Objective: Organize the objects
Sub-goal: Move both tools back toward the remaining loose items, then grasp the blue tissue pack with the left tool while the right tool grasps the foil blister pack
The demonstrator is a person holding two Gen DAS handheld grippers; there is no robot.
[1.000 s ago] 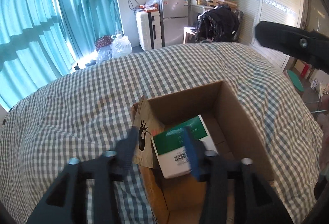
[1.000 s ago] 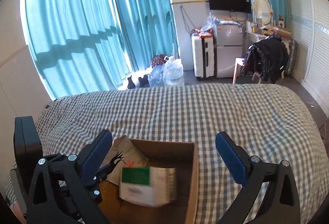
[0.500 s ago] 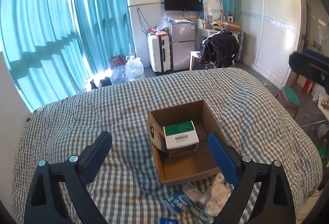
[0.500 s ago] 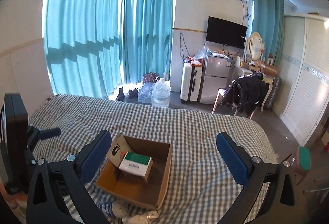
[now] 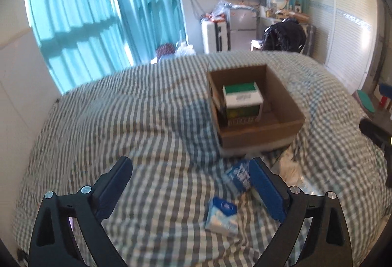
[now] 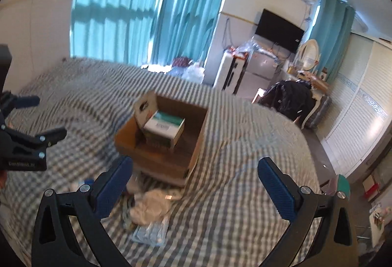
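Note:
An open cardboard box [image 5: 259,137] sits on the checked bed; it also shows in the right wrist view [image 6: 156,161]. Inside stands a green and white carton [image 5: 242,101], also seen in the right wrist view [image 6: 164,130], beside a brown paper bag [image 6: 144,110]. Two blue and white tissue packs [image 5: 221,216] [image 5: 238,177] lie in front of the box. My left gripper [image 5: 191,186] is open and empty above them. My right gripper [image 6: 196,183] is open and empty, over white wrappers [image 6: 149,208] and a clear packet [image 6: 150,232].
The checked bedspread [image 5: 122,125] covers the whole bed. Teal curtains [image 5: 98,10], a white suitcase [image 5: 215,35], a small fridge and a chair with a black jacket [image 5: 284,37] stand beyond the bed's far edge. White wardrobe doors [image 6: 362,125] are at the right.
The left gripper let go of the green and white carton in the box, opened and pulled back and down toward the tissue packs. The right gripper drew back and tilted.

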